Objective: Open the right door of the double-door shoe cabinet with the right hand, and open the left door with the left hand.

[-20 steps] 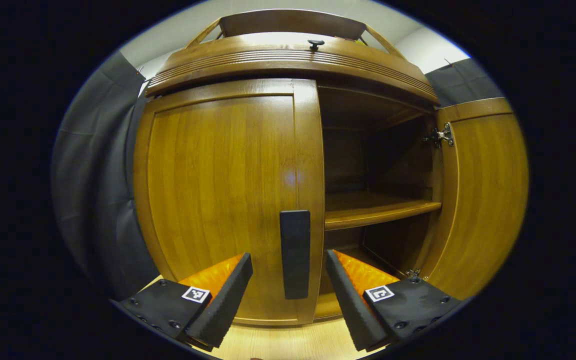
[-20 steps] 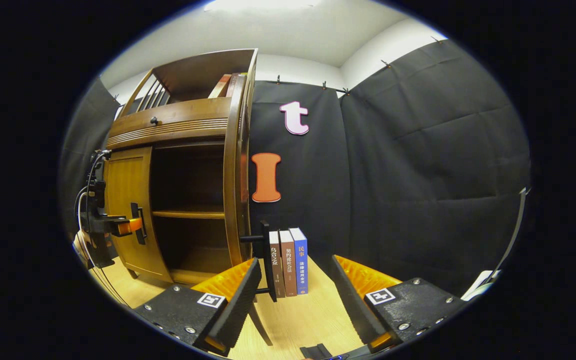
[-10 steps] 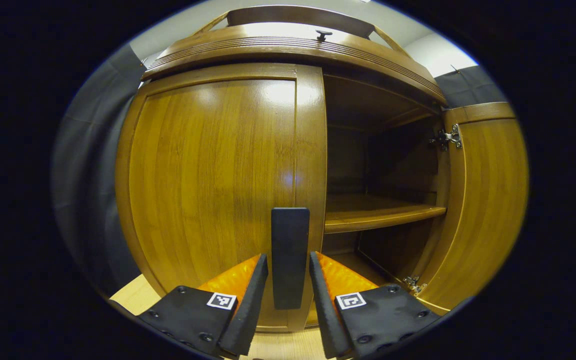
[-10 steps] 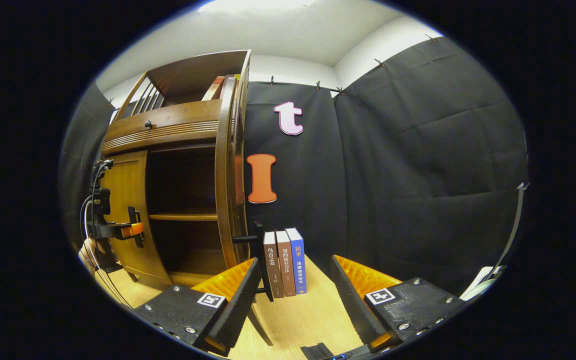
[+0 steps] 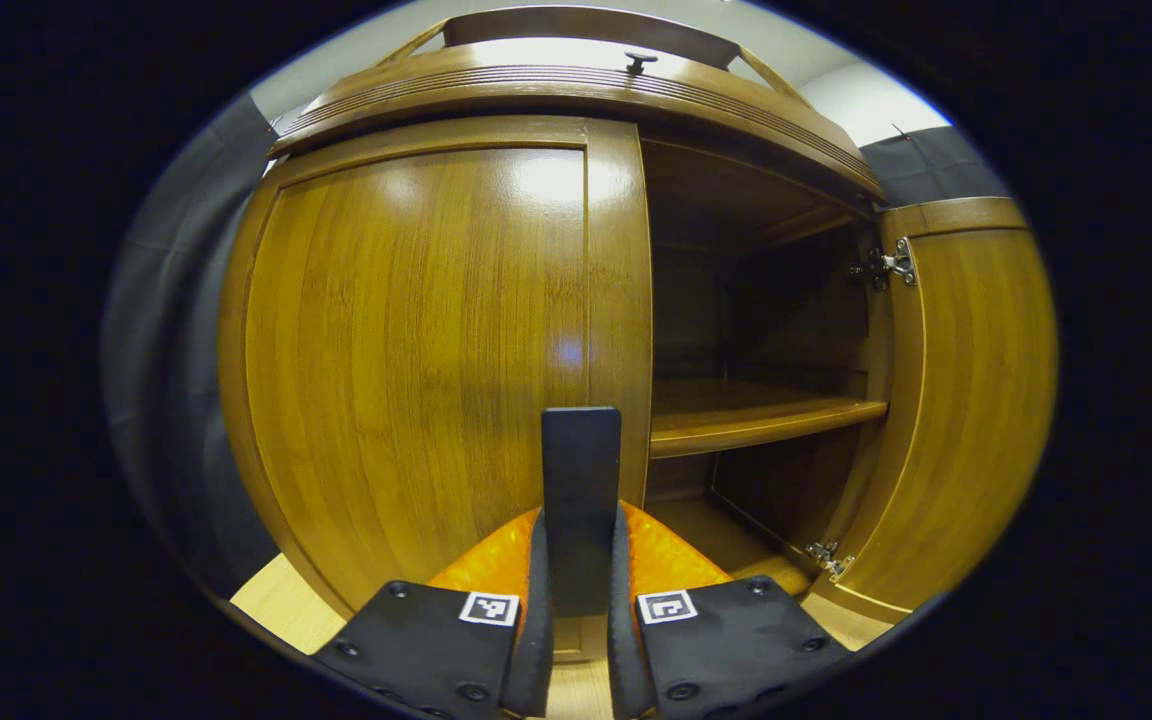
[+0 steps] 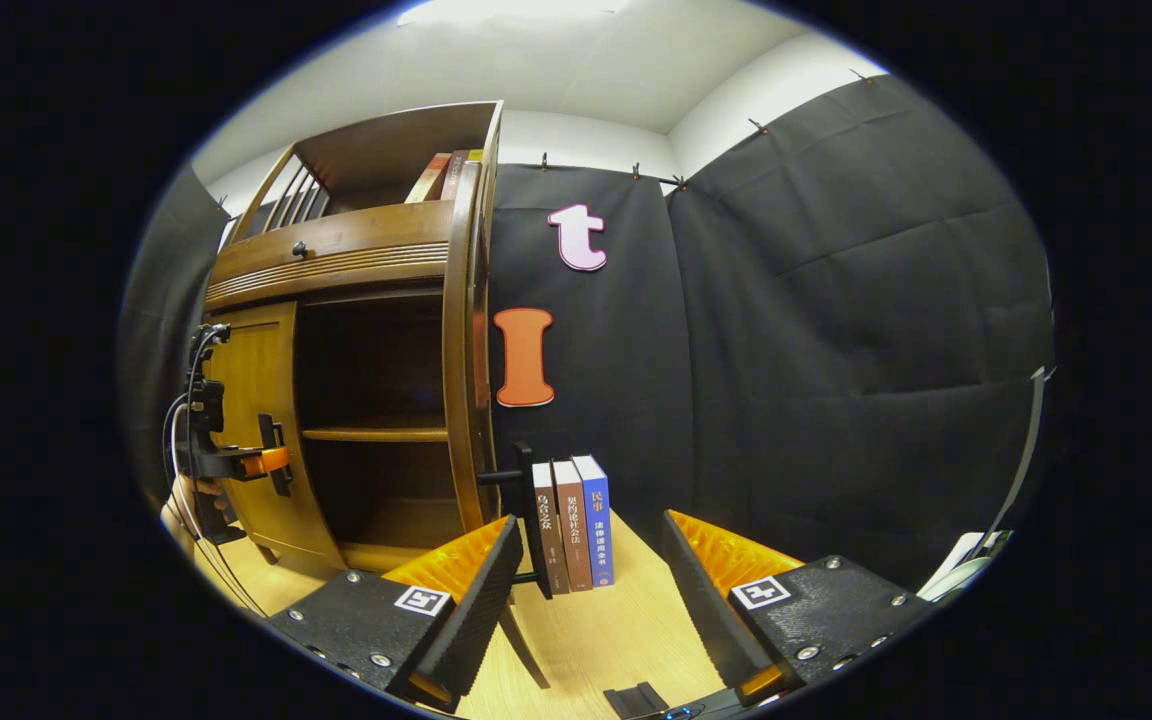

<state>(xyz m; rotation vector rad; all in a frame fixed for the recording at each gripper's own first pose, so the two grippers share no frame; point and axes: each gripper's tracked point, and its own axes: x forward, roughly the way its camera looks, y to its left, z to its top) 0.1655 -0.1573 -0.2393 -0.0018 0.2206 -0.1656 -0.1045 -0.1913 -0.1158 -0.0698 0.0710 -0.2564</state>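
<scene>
In the left gripper view, the left claw (image 5: 576, 600) is clenched on the black handle (image 5: 581, 480) of the left door (image 5: 416, 340), a pad pressed to each side of the bar. That door sits flush in the shoe cabinet (image 5: 576, 90), not yet opened. The right door (image 5: 966, 400) stands swung wide, baring a shelf (image 5: 756, 420) and a dark interior whose back is hard to make out. The step in hand looks like the left door's opening; the next move would call for a pull along the door's arc, about the hinges on its far edge, with the grip kept firm.

In the right gripper view, the right claw (image 6: 586, 590) is released, its fingers well apart and holding nothing. The right door's edge and its black handle (image 6: 526, 520) stand just ahead, beside three books (image 6: 573, 520) upright on the wooden floor (image 6: 616, 630). Farther off, the left claw (image 6: 261, 462) is at the left door's handle; the hand behind it is largely cut off.
</scene>
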